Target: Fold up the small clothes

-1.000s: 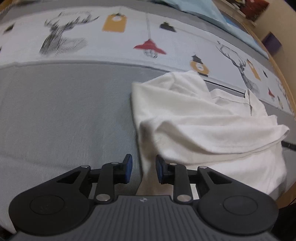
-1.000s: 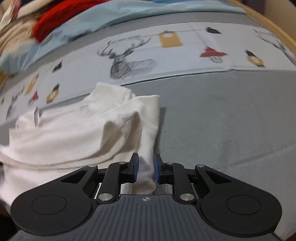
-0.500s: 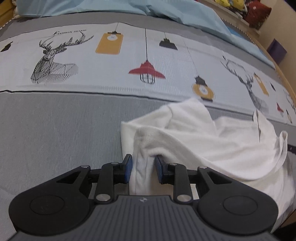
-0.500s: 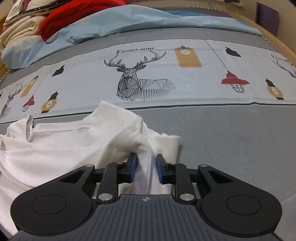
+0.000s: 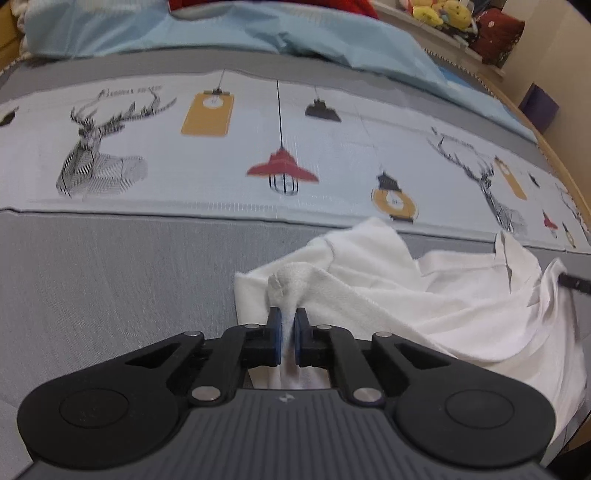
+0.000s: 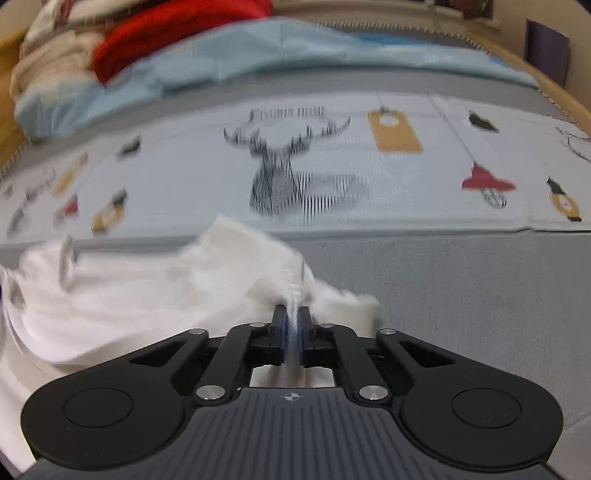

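A small white garment (image 5: 424,295) lies crumpled on the grey part of a bed cover (image 5: 110,280). My left gripper (image 5: 287,332) is shut on a bunched fold at the garment's left edge, with cloth pinched between the blue pads. In the right wrist view the same white garment (image 6: 129,288) spreads to the left. My right gripper (image 6: 293,328) is shut on a raised fold at its right edge. Both pinched folds stand up a little above the bed. The garment's near part is hidden under the gripper bodies.
The bed cover has a pale printed band (image 5: 280,155) with deer and lamps beyond the garment. A light blue quilt (image 6: 258,51) and red and beige bedding (image 6: 159,33) lie at the far side. The wooden bed edge (image 5: 569,177) runs along the right.
Both grippers closed from open onto folds of the white garment and lifted them slightly. Both views have tilted up toward the far side of the bed.
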A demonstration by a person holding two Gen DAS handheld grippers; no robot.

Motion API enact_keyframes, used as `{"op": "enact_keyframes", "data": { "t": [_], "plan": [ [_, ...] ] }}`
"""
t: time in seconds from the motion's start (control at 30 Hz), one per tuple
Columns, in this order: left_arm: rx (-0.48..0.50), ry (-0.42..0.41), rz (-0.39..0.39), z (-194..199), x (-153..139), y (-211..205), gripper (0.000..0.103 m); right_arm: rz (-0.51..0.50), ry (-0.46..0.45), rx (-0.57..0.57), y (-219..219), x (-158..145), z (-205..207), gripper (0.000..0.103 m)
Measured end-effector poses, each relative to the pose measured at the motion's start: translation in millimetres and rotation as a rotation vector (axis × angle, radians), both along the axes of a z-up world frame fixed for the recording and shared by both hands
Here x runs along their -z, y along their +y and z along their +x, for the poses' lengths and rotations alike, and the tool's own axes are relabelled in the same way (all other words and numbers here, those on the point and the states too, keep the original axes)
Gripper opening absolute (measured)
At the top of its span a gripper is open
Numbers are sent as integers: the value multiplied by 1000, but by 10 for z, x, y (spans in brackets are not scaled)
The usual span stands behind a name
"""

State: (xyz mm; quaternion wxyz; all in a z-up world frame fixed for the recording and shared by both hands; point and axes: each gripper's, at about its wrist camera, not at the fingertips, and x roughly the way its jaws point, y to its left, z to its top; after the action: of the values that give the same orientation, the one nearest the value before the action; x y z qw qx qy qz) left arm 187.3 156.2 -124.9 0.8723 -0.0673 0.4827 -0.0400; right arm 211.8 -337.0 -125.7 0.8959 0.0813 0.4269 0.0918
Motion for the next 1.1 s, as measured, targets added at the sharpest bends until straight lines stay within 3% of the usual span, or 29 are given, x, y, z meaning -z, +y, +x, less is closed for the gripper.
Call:
{"op": "enact_keyframes", "data": {
  "t": [0.2, 0.3, 0.43, 0.57, 0.67, 0.83, 0.9, 0.93, 1.0, 1.1],
  "plan": [
    [-114, -154, 24, 14, -215, 92, 6, 74, -144, 215, -208, -200, 9, 4],
    [-146, -188, 31, 80, -239, 58, 6, 75, -155, 277, -218, -195, 68, 4],
    [-163, -177, 56, 191, -193, 2, 6, 50, -129, 301, -130, -117, 158, 4],
    [-199, -110, 50, 269, -112, 67, 10, -4, -55, 330, -55, 12, 265, 6],
    [-206, -87, 4, 232, -117, 193, 14, 12, -41, 370, -131, 15, 228, 10],
    [-63, -19, -72, 106, -112, 227, 14, 71, 32, 291, -220, 16, 98, 13],
    [19, 17, -95, 35, -98, 198, 18, 93, 73, 218, -210, 17, 8, 14],
    [53, 41, -103, -15, -80, 170, 25, 100, 95, 187, -204, 20, -37, 15],
    [112, 100, -110, -84, -14, 139, 31, 109, 158, 128, -199, 55, -160, 28],
    [168, 200, -58, -221, 131, 83, 31, 80, 239, 53, -181, 123, -348, 34]
  ]
}}
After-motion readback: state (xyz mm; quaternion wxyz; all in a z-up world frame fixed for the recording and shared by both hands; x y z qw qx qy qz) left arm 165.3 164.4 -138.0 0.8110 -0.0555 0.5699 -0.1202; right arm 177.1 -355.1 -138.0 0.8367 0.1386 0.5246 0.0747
